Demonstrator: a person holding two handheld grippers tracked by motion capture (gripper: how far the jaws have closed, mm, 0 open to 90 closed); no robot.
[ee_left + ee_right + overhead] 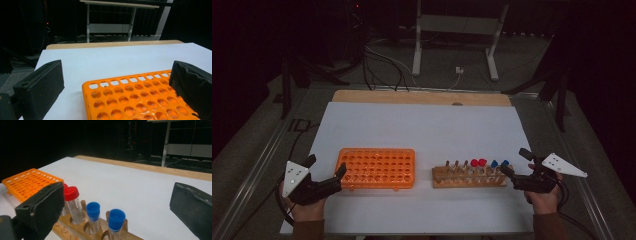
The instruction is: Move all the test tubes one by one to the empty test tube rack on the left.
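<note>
dark room, white bench [422, 125]. blue-capped tube [116, 221] stands in the wooden rack [469, 177] near the front edge; right gripper [519, 167], jaws spread, should straddle its cap squarely. left gripper [327, 170] gapes at the orange rack [377, 168].

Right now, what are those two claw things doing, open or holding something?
Left gripper: open, empty, at the orange plastic tube rack.
Right gripper: open, empty, beside the wooden rack of capped tubes.

Two racks [376, 168], four capped tubes [482, 163].
</note>
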